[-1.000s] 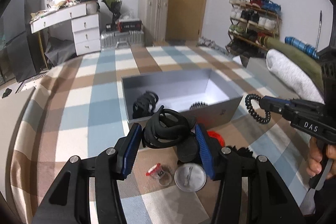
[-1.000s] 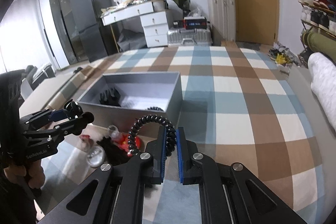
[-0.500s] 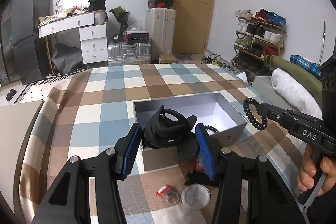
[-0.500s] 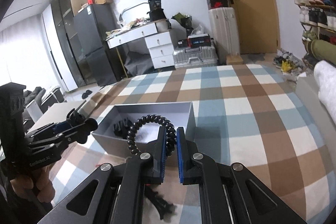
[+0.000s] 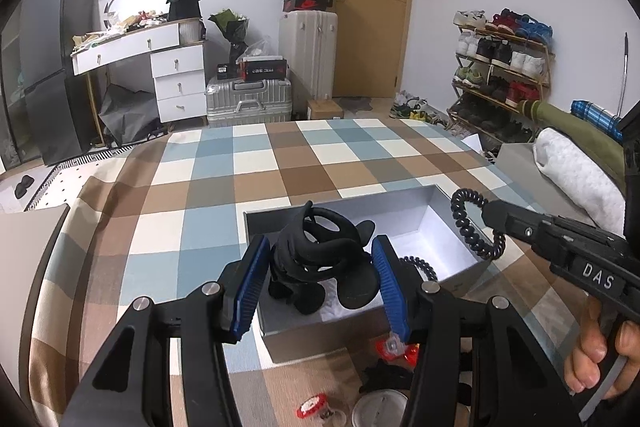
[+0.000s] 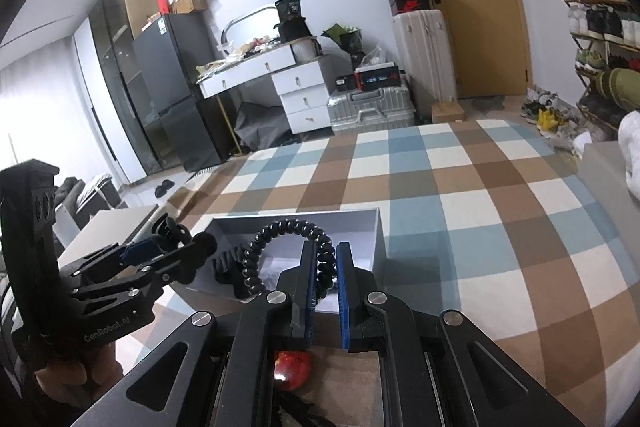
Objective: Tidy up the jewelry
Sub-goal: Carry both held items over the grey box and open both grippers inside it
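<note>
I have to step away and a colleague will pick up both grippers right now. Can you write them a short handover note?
Left gripper: shut on a black hair claw, held above the grey box.
Right gripper: shut on a black spiral hair tie, held over the box's right end.
Done: the box already holds a dark clip and another spiral tie.
Left: release both items into the box, then collect the small pieces on the checked cloth in front of it, such as the red-capped jar.

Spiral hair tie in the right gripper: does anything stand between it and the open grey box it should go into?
Nothing visible does. The spiral hair tie, clamped in the right gripper, hangs above the grey box, whose top is open.
</note>
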Demonstrator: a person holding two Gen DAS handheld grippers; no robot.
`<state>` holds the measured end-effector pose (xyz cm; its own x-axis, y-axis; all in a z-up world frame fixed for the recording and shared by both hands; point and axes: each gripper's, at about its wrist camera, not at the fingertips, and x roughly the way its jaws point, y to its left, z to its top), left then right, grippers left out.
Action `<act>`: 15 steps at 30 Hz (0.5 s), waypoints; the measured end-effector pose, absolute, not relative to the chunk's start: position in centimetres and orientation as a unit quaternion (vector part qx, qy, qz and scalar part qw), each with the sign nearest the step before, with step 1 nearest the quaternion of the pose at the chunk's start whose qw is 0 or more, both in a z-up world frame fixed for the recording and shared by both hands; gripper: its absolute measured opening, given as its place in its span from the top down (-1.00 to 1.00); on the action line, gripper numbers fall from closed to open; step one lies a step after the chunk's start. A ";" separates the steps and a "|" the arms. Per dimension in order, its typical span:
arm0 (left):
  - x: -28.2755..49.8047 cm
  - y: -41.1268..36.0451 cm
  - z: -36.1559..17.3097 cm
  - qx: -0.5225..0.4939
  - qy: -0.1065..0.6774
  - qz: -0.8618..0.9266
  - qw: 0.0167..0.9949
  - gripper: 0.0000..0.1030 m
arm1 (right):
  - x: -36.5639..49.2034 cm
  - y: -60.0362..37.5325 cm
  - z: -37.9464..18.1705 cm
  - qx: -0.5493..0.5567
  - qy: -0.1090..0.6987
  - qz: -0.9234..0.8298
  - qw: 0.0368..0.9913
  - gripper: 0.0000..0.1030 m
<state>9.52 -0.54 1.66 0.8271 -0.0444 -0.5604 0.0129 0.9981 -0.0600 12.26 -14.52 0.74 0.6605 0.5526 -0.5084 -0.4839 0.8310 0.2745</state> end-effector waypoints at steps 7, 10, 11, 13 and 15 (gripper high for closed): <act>10.2 -1.1 0.8 -0.031 0.296 -0.018 0.955 0.08 | 12.7 -13.9 0.3 0.060 0.303 0.287 0.907 0.83; 10.4 -1.4 0.5 -0.028 0.299 -0.019 0.954 0.08 | 13.0 -13.7 0.1 0.059 0.306 0.286 0.906 0.83; 10.4 -1.4 0.5 -0.028 0.299 -0.020 0.953 0.08 | 13.1 -13.6 0.0 0.058 0.307 0.286 0.906 0.83; 10.4 -1.4 0.3 -0.030 0.303 -0.023 0.952 0.08 | 13.2 -13.4 -0.2 0.057 0.309 0.288 0.904 0.83; 10.5 -1.5 0.2 -0.031 0.306 -0.024 0.951 0.08 | 13.4 -13.2 -0.3 0.056 0.312 0.289 0.903 0.83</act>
<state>10.50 -1.46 0.19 0.8116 -0.0636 -0.5808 0.0260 0.9970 -0.0728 13.37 -13.23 -0.31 0.6383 0.5578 -0.5305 -0.4874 0.8263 0.2823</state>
